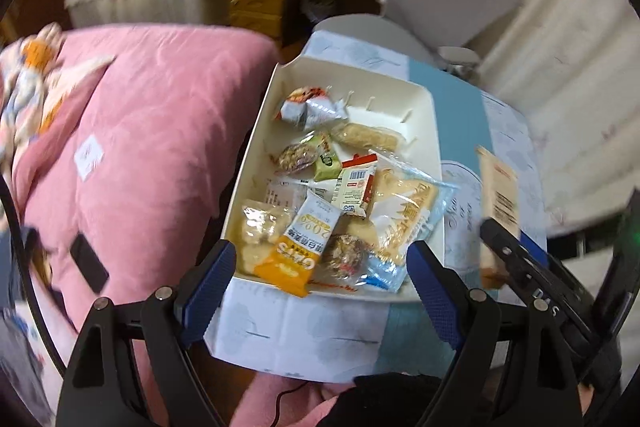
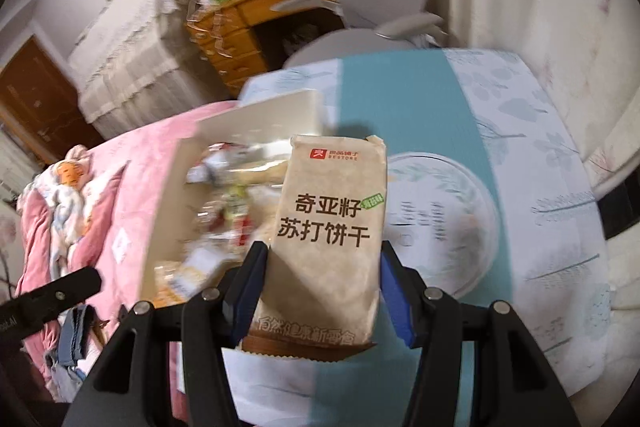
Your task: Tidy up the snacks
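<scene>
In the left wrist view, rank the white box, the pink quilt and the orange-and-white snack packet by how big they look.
1. pink quilt
2. white box
3. orange-and-white snack packet

The quilt runs off the frame, so only its visible part counts.

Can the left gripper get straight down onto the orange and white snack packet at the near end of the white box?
Probably yes. The left gripper hangs open and empty above the orange and white snack packet, which lies on top in the white box, uncovered.
</scene>
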The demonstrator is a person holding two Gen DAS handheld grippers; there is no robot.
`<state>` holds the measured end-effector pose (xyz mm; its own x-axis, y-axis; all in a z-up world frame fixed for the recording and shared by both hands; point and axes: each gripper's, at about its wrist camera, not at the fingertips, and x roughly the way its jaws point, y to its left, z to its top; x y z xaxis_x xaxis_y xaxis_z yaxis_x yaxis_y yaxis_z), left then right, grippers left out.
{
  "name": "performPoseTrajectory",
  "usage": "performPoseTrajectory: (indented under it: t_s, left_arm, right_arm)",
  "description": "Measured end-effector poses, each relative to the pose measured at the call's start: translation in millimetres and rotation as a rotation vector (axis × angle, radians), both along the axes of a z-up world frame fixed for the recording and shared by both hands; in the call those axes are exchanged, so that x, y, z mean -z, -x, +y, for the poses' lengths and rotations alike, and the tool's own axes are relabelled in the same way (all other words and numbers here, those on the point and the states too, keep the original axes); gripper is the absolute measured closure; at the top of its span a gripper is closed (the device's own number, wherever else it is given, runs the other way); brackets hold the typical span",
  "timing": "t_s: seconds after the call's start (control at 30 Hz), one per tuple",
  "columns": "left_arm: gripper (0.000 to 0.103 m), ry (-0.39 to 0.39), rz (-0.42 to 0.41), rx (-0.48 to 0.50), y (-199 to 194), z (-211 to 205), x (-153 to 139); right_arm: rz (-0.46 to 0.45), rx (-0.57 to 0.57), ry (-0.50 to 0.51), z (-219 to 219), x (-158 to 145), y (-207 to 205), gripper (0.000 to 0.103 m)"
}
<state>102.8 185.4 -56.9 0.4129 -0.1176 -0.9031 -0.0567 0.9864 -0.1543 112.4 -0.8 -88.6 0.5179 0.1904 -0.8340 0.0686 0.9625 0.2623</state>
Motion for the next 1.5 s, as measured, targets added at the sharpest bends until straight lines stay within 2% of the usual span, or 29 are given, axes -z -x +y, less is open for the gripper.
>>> performPoseTrajectory:
  t_s: [0.2,0.3,0.4,0.57,0.83,0.97,1.03,1.1,1.2,1.4,1.5]
  left_arm:
    - [0.017,0.049,-0.084,0.102,29,16,-10]
    - [0.017,0.076,-0.099,0.121,40,22,-10]
    - [0.017,0.096,-0.100,0.160,49,20,-9]
    - [0.017,0.085,-0.094,0.212,62,-2,-5]
    - [0.017,0.094,-0.040,0.216,82,-70,11]
    - [0.017,0.141,0.018,0.216,97,-112,18]
    - [0.017,0.167,0.020,0.219,104,-129,14]
    - [0.017,0.173,0.003,0.222,109,-143,6]
    - [0.016,0.142,-0.026,0.247,114,-165,-11]
    - [0.004,0.128,-0.092,0.274,118,-183,-53]
    - [0.001,0.081,-0.150,0.269,128,-187,-71]
  right_arm:
    - [-0.080,-0.037,-0.057,43,-8,20,0.047]
    - [0.001,-0.028,-0.092,50,0,23,0.042]
    - [0.028,0.006,-0.123,47,8,40,0.035]
    - [0.110,0.031,-0.123,28,21,66,0.026]
    - [0.129,0.038,-0.062,-38,14,116,0.021]
    - [0.109,-0.001,0.010,-70,-1,142,0.014]
    - [0.093,-0.022,0.047,-86,-12,155,0.011]
    - [0.066,-0.032,0.054,-100,-26,163,0.009]
    - [-0.002,-0.019,0.082,-120,-51,178,0.007]
    - [-0.132,0.012,0.069,-139,-104,198,0.004]
    - [-0.153,0.017,0.084,-138,-119,203,0.002]
